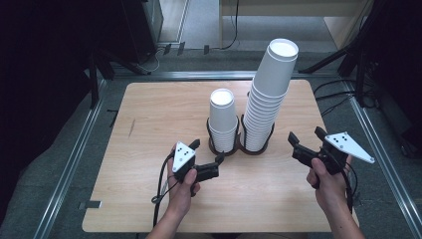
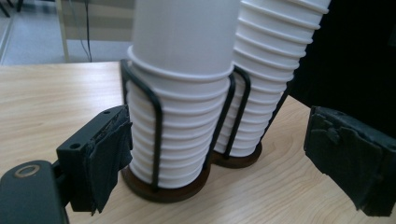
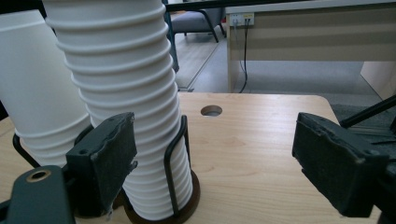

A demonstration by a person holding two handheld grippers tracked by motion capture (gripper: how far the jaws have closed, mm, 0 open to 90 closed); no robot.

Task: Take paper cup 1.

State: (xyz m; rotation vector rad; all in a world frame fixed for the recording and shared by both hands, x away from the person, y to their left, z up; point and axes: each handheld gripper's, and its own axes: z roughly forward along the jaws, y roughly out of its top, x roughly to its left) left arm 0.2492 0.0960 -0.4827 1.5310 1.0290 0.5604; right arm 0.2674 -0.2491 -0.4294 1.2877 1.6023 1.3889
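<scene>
Left gripper (image 1: 208, 151), jaws wide and empty, sits just beside the upright short stack of white paper cups (image 1: 222, 121); right gripper (image 1: 304, 139), also wide, farther off.

Cup stacks (image 1: 251, 107) block the table (image 1: 149, 114) centre; flanks open.

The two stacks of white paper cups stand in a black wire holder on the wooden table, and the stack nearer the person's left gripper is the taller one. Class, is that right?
Not quite. The stack nearer the left gripper is the shorter stack; the taller stack stands on the right gripper's side, as the high view shows. Both do stand in the black wire holder on the wooden table.
</scene>
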